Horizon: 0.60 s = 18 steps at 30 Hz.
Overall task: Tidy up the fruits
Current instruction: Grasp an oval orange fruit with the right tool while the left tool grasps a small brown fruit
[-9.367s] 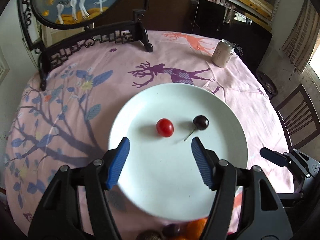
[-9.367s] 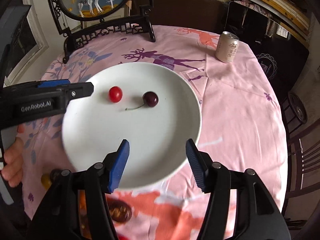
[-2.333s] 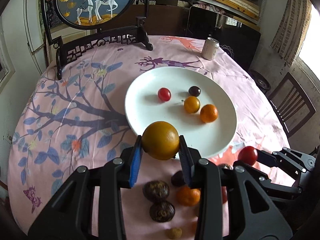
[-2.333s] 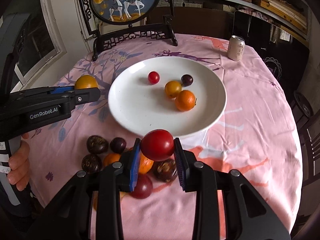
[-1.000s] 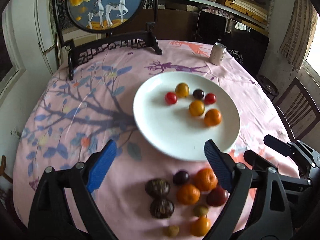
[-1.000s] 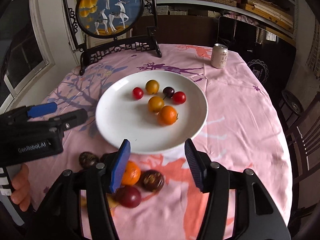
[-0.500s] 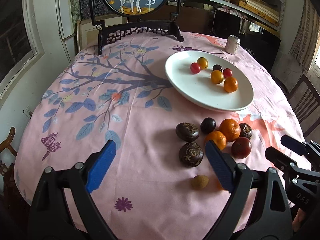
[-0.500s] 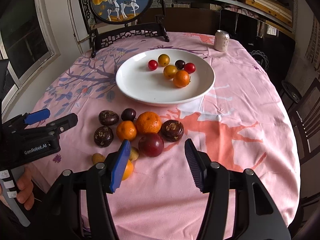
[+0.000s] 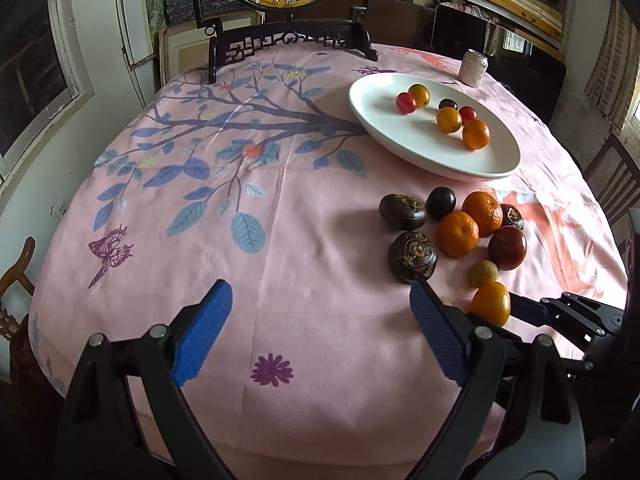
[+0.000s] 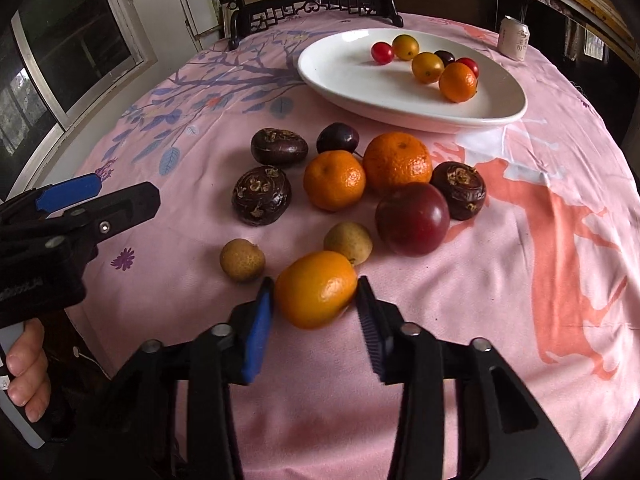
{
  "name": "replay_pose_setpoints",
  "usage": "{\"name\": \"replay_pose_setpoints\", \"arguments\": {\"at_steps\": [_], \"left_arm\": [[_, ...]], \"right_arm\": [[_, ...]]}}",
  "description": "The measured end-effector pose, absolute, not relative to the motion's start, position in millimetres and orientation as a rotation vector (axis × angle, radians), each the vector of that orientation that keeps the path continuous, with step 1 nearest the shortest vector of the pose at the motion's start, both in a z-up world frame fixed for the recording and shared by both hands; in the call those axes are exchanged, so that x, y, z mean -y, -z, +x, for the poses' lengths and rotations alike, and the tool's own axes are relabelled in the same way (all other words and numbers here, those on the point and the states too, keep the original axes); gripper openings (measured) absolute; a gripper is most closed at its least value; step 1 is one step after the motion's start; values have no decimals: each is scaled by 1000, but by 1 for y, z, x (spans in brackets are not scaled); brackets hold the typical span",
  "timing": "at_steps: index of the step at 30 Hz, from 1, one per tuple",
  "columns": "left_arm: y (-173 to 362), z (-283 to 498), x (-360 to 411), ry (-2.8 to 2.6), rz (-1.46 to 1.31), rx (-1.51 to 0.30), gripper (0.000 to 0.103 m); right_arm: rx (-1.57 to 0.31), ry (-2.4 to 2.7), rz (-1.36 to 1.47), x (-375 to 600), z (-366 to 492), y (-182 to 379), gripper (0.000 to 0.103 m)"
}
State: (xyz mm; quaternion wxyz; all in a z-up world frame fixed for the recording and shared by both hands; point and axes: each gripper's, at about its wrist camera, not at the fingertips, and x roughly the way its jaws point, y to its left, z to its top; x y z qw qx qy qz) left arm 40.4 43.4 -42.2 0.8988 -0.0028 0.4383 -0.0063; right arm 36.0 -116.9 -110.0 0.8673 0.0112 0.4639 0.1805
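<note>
Bench (image 9: 280, 280) under pink printed cloth. White plate (image 10: 360, 92) at far side, six small fruits on it. Loose fruit pile near front edge: oranges, dark wrinkled fruits, plum (image 10: 412, 218). Left tongs (image 9: 320, 336) spread wide, empty, above bare cloth. Right tongs (image 10: 316, 304) narrowed around small orange fruit (image 10: 316, 288), pads at both flanks, fruit resting on cloth.

I can't read any text from here. The can (image 10: 515, 37) carries markings, but they're too small. The left gripper (image 10: 60, 216) body shows only a blurred strip of lettering.
</note>
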Motion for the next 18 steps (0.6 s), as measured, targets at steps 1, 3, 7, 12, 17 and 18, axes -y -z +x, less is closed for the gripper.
{"name": "replay_pose_setpoints", "arguments": {"at_steps": [1,3,7,12,17,18], "left_arm": [[43,40,-42,20,-3,-910,92],[46,39,-37,38,3,-922,92],[54,38,-18,90,25,-943,92],[68,42,9,137,58,-976,90],[80,50,21,158,50,-1022,68],[83,51,22,162,45,-1032,59]], "right_arm": [[-962,-378,29,118,36,110,40],[-952,-375,30,120,35,107,40],[-899,-305,17,138,22,92,40],[-888,-193,53,175,16,91,40],[-881,-188,89,193,11,92,40],[-881,-191,94,194,11,92,40]]}}
